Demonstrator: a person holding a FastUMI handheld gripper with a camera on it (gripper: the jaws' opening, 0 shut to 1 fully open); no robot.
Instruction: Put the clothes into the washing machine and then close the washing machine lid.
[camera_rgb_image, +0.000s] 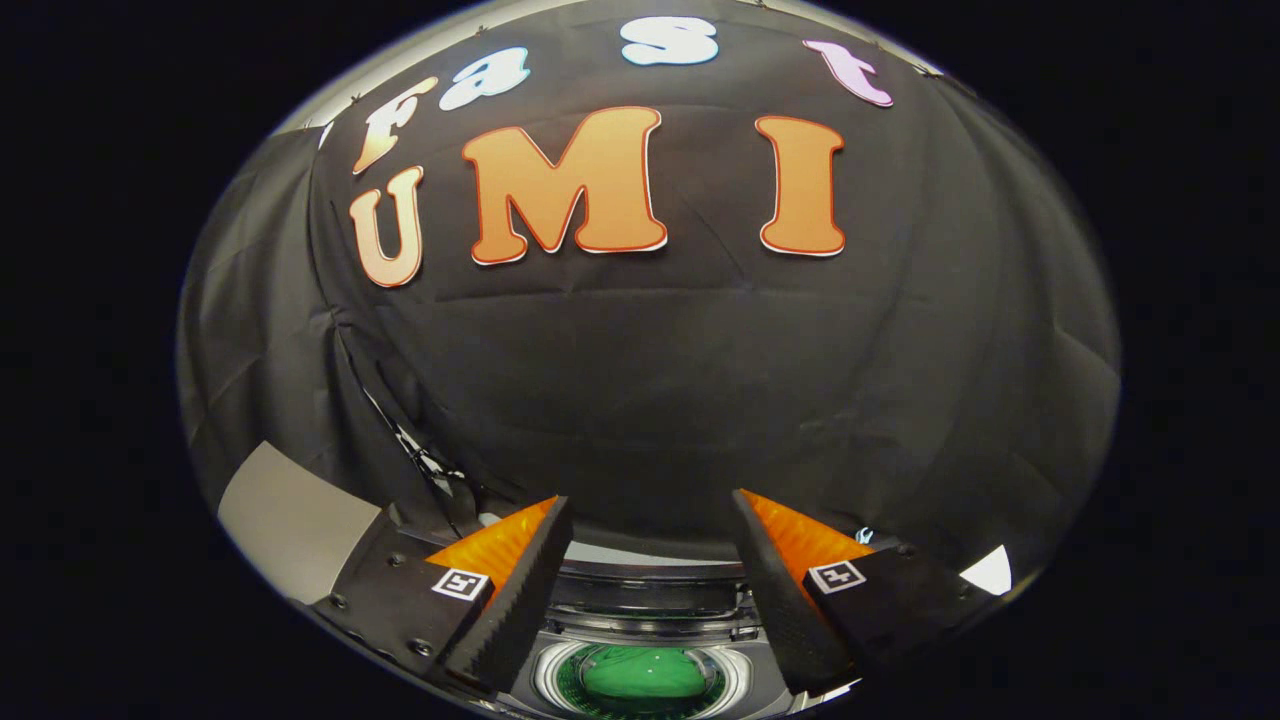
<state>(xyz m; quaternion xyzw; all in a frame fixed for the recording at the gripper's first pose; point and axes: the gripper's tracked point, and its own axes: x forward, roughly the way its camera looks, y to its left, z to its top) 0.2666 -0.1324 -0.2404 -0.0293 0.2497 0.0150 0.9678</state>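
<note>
Tongs over the open washing machine

Gripper view: the tongs (650, 560) are spread wide and hold nothing. Low between the two fingers sits the washing machine (640, 600), its tub (640, 675) open and showing green inside. I cannot tell if that green is clothes. I cannot see the lid. I think the next job is to find the lid and push it down.

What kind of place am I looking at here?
Probably a recording booth set up for a laundry chore: black cloth wall behind, a top-loading washing machine below with something green in its open drum, and an open handheld gripper above it.
</note>
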